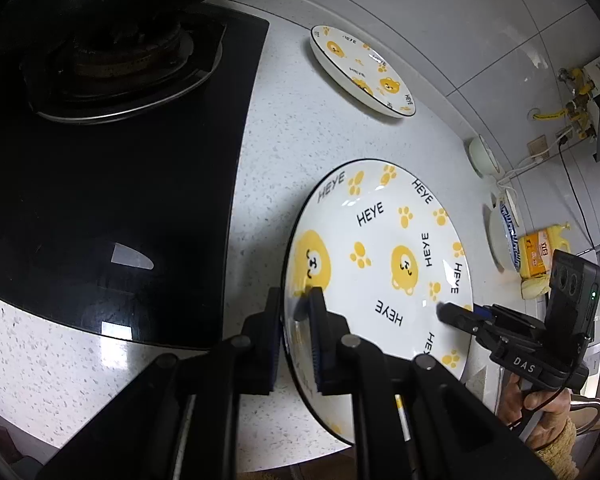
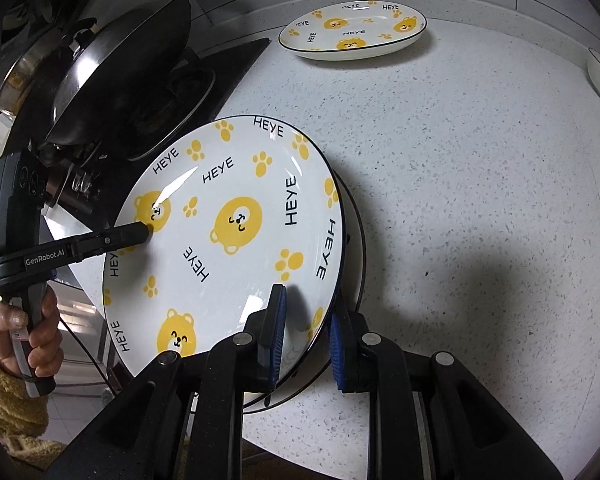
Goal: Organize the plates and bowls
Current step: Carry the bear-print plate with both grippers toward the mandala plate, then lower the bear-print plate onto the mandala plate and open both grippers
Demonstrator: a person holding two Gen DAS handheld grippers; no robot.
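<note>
Three round white ceramic plates with yellow bear faces, paw prints and "HEYE" lettering are on show. One, the held plate [image 2: 236, 240], is tipped up between the two tongs. Directly under it lies a second one, the lower plate [image 2: 354, 280], flat on the speckled white countertop [image 2: 480, 200], with only its dark-rimmed edge showing. The third, the far plate [image 2: 352, 30], sits flat well apart, near the back wall.

The held plate is round, so it has no long axis; its printed face looks up and towards both cameras, its left side raised over the edge of the black glass hob [image 1: 120, 200].

The left gripper [image 1: 296, 312] is clamped on the held plate's left rim, one finger above, one below. The right gripper [image 2: 306, 320] is pinched on its right rim the same way. A hand [image 2: 24, 336] in a fuzzy yellow sleeve holds the left tool.

At the far right stand two pale bowls [image 1: 482, 156], one blue-patterned.
</note>
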